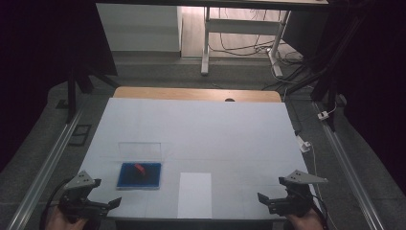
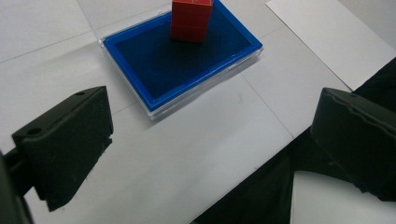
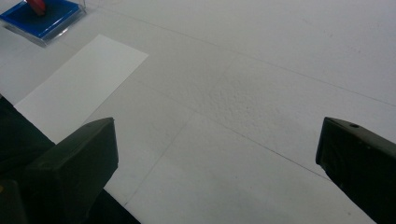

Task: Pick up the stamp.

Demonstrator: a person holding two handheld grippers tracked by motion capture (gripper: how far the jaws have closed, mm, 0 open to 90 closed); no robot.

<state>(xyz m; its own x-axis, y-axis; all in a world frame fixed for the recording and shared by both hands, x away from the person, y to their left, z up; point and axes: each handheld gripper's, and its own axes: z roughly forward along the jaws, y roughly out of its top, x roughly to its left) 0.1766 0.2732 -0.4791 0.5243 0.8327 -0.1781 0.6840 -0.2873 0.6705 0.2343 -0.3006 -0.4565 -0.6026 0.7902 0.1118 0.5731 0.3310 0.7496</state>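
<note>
The left hand-held gripper point(image 1: 98, 203) hangs at the near left corner of the white worktop point(image 1: 201, 129), its jaws spread wide and holding nothing; the right hand-held gripper point(image 1: 275, 201) sits at the near right corner, likewise spread and empty; a blue tray point(image 2: 180, 60) in a clear case lies just ahead of the left one, with a red block point(image 2: 191, 18) standing on it; a white sheet of paper point(image 1: 195, 194) lies beside the tray at the near edge.
</note>
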